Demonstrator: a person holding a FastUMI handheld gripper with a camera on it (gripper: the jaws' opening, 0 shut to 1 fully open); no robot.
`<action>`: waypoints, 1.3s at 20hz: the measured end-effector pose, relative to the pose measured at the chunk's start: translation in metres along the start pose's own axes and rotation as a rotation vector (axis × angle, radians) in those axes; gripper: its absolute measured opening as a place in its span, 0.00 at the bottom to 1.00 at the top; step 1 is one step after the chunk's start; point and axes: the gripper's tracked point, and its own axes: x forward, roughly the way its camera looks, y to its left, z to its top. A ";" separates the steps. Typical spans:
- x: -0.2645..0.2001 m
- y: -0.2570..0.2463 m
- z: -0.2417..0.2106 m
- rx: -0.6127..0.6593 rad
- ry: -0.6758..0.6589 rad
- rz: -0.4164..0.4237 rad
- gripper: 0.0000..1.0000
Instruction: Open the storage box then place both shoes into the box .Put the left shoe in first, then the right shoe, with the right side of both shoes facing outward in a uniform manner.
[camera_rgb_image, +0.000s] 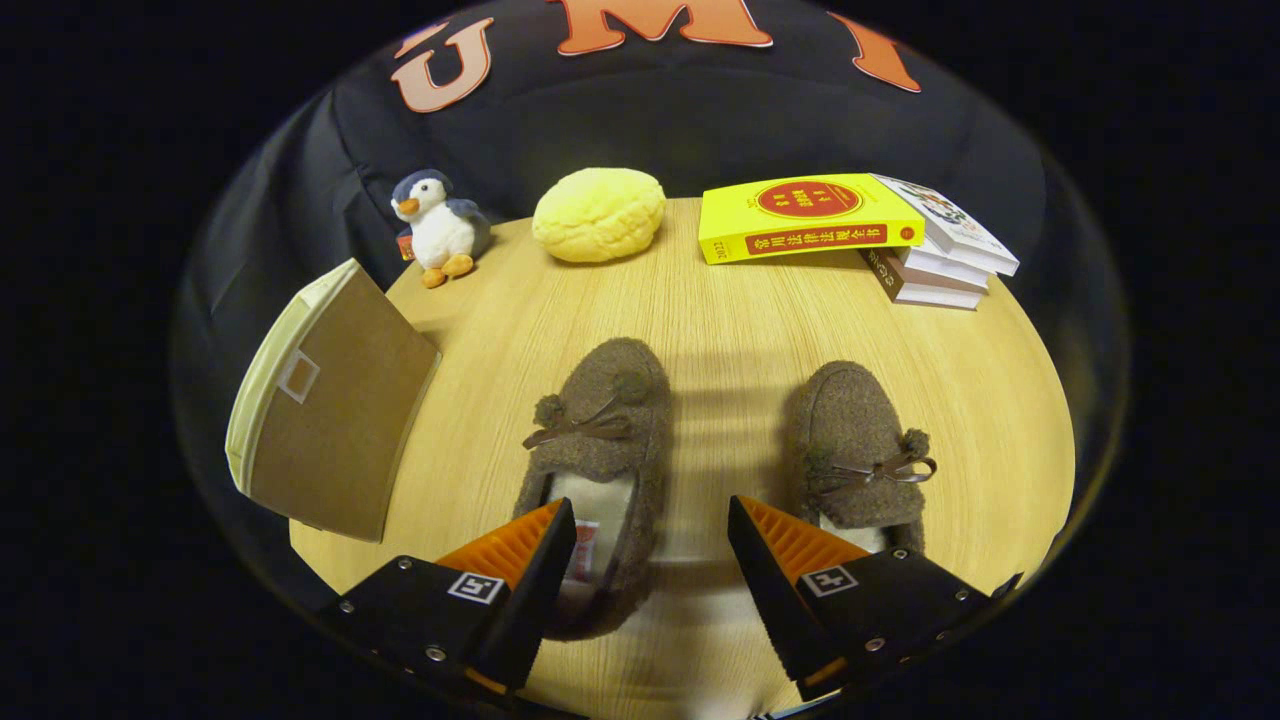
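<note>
Wide-open tongs (652, 520) hover empty, their fingers hiding the heels of left shoe (598, 450) and right shoe (858, 445).

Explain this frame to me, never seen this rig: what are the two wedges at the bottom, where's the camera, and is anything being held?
No robot arm here: a person carries a handheld two-finger gripper, and a fisheye camera riding on it looks forward along the fingers. The two wedges are those fingers, seen from behind.

The fingers stand apart and open, holding nothing. One finger overlaps the heel opening of the left slipper, the other the heel of the right slipper; bare wooden table shows between them.

Both slippers are brown and fuzzy with small bows, toes pointing away from the camera. Left of them stands the storage box, tan with a pale edge. Beyond the slippers, at the table's far edge: a plush penguin, a yellow bun-shaped toy, and a stack of books with a yellow one on top.
</note>
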 end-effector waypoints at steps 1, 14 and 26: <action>0.007 -0.001 -0.002 -0.001 0.012 -0.006 0.90; 0.035 0.012 0.002 0.190 0.134 0.058 0.05; -0.047 0.084 0.077 0.269 0.006 0.176 0.01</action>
